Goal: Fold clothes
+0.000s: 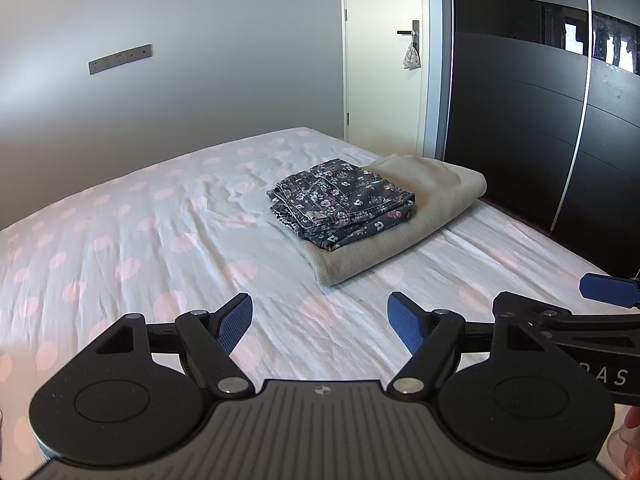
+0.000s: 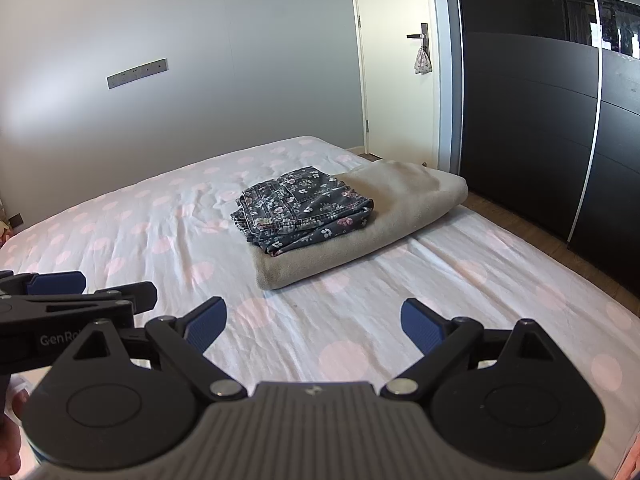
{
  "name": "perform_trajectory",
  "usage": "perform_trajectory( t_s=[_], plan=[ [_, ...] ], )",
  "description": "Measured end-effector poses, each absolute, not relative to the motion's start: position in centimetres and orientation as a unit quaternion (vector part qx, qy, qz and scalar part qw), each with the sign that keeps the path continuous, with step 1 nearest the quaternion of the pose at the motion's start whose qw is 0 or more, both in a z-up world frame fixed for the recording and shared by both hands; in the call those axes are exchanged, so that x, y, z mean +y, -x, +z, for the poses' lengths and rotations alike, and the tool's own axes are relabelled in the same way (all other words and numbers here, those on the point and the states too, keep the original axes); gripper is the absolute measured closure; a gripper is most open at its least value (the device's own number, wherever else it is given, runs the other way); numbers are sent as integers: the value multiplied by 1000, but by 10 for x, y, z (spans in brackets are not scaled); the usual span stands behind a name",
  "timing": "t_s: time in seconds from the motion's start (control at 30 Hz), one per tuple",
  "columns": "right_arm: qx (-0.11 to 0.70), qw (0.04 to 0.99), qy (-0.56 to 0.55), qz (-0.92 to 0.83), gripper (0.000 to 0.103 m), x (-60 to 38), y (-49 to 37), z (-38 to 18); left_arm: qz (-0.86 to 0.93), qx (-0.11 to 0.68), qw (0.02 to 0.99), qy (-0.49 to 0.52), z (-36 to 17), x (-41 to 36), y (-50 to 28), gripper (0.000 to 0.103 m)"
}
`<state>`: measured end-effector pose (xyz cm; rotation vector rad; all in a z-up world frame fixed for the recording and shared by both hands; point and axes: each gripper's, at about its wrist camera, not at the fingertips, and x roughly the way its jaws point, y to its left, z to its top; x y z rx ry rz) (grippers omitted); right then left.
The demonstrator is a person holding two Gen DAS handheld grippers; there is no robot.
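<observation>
A folded dark floral garment (image 1: 342, 202) (image 2: 304, 208) lies on top of a folded beige cloth (image 1: 408, 216) (image 2: 372, 220) on the bed. My left gripper (image 1: 320, 322) is open and empty above the sheet, well short of the pile. My right gripper (image 2: 314, 326) is open and empty, also short of the pile. The right gripper shows at the right edge of the left wrist view (image 1: 608, 288), and the left gripper shows at the left edge of the right wrist view (image 2: 60, 284).
The bed (image 1: 140, 240) (image 2: 480, 280) has a white sheet with pink dots. A dark wardrobe (image 1: 540, 120) (image 2: 540, 120) stands along its right side. A cream door (image 1: 384, 60) (image 2: 396, 80) with a hanging pouch is behind, beside a grey wall.
</observation>
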<state>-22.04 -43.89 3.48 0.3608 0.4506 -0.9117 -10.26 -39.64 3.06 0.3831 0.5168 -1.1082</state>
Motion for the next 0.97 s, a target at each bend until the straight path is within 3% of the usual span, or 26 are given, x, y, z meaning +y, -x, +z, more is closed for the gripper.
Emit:
perform_trajectory(
  t_s=[0.97],
  plan=[
    [213,863,-176,-423,8,-430,217,34,-521,256,798,-163,29,-386,96,31]
  ],
)
